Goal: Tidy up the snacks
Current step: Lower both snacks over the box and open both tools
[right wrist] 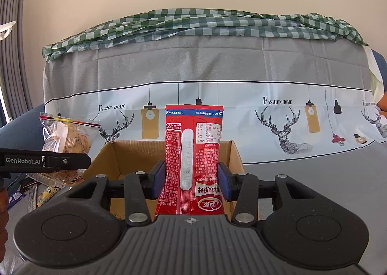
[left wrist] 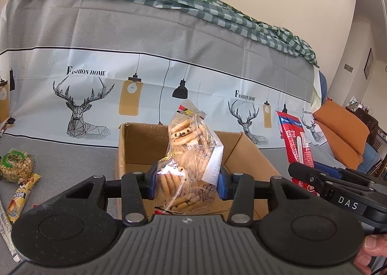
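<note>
Snacks are held in both grippers above an open cardboard box [left wrist: 135, 144] that stands on a grey printed cloth [left wrist: 60, 154]. A clear bag of cookies [left wrist: 187, 154] is clamped between the blue pads of the left gripper [left wrist: 187, 183]; the bag stands upright, its striped sealed top rising well above the fingers and its lower end hanging down over the box opening. A red snack packet [right wrist: 191, 154] is clamped upright between the pads of the right gripper [right wrist: 191, 184], its printed back turned to the camera and its blue-edged top seen well above the far wall of the box [right wrist: 135, 154]. In the left wrist view the red snack packet [left wrist: 298, 146] and the right gripper's black fingers [left wrist: 314, 175] are seen just to the right of the box. On the cloth to the left of the box lie a round bag of puffed snacks [left wrist: 15, 166] and a yellow wrapped bar [left wrist: 20, 197], well apart from both grippers. A green checked cloth [right wrist: 205, 25] is draped along the top of the covered sofa back.
</note>
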`<state>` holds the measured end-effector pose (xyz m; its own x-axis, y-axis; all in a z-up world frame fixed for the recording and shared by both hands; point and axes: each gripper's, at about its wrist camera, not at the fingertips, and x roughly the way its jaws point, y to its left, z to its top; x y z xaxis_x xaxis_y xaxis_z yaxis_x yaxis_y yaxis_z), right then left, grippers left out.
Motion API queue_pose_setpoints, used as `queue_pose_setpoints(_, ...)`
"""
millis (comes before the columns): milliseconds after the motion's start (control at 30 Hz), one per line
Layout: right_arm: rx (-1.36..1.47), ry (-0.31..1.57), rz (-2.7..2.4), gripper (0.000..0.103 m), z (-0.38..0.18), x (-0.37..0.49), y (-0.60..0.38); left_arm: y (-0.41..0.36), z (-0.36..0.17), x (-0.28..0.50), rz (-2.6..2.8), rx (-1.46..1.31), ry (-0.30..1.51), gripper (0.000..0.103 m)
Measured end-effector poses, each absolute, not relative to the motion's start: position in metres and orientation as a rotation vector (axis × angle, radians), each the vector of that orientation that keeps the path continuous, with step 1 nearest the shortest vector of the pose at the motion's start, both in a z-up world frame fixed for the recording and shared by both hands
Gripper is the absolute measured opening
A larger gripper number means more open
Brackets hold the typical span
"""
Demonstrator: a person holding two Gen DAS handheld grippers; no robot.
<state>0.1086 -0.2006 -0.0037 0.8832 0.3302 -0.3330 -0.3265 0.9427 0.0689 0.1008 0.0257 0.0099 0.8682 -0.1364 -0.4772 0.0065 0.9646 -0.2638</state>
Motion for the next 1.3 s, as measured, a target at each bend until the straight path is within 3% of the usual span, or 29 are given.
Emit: queue_pose_setpoints(1300,-0.003,0.361,0.341,0.047,-0.005,0.115,-0.192,0.022,0.008,0.103,-0.097,-0.259,0.522,0.049)
